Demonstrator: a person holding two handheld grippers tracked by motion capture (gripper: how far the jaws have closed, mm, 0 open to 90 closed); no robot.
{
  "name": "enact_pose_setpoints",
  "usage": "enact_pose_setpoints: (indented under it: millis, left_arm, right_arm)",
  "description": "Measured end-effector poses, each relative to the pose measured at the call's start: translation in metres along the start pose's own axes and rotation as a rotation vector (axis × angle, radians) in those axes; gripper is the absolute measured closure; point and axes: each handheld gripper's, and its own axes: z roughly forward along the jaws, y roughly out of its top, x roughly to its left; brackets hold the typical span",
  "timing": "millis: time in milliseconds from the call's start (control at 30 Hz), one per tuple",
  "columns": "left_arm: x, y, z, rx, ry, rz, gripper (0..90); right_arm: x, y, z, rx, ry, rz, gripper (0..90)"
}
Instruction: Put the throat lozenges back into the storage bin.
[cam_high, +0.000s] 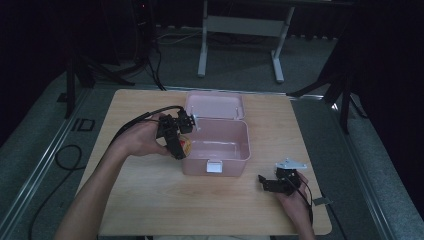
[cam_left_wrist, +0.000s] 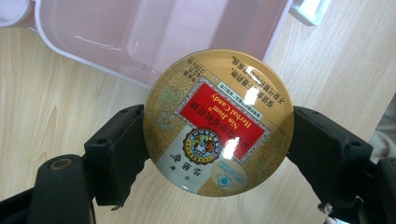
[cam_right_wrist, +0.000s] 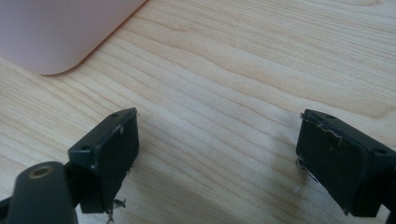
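"Nin Jiom Herbal Candy" tin (label upside down) clamped in left gripper.

I hold a round candy tin flat-faced toward my left gripper's camera, pinched at its rim at about nine and three o'clock. Its lid is glossy gold with a red label reading "Nin Jiom Herbal Candy", a round emblem beneath it and pale floral scrolls, all of it upside down in that view. It hangs above the wood, just beside the open pink box, off the box's nine o'clock wall in the high view.
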Motion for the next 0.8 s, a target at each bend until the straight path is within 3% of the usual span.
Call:
enact_pose_setpoints:
  millis: [800]
  left_arm:
    - [0.003,0.019,0.007,-0.008,-0.025,-0.018,21.9]
  right_arm:
    - [0.0,0.0,0.0,-0.001,0.0,-0.001,13.0]
